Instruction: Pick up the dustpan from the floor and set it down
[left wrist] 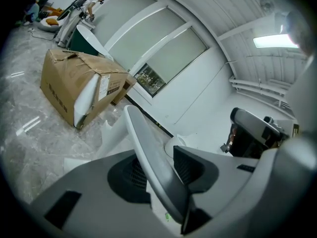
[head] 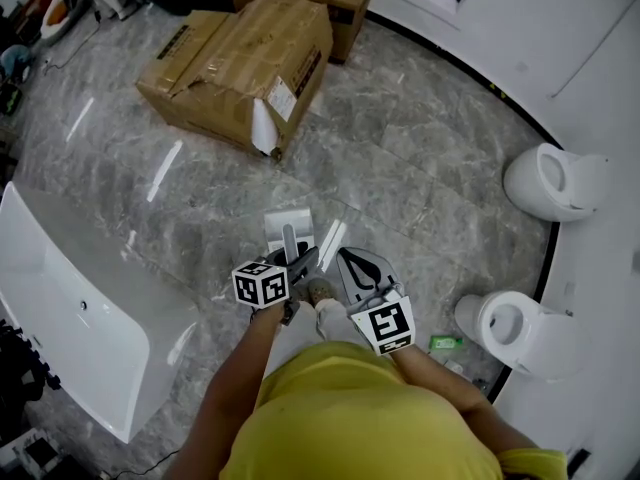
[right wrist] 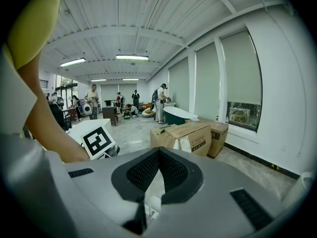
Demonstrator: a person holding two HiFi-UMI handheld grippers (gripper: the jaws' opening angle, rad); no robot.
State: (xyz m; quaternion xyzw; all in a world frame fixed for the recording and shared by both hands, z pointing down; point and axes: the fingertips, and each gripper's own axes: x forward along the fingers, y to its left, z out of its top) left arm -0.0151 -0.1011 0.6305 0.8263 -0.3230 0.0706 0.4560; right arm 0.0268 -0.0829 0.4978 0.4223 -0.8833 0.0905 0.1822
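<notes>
The left gripper [head: 298, 264] is clamped on the handle [left wrist: 148, 148] of the dustpan [head: 289, 226], just short of the cardboard box [head: 240, 68] and probably already lifted. The right gripper [right wrist: 157, 178] has its jaws together, empty. Only the setting down is left.

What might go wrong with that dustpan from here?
The left tool pinches only the thin handle of the dustpan, which sits slanted between the jaws, so the pan may swing or slip. The right tool is shut and empty, giving no second support. The person's shoe is close by, so a drop might hit it.
</notes>
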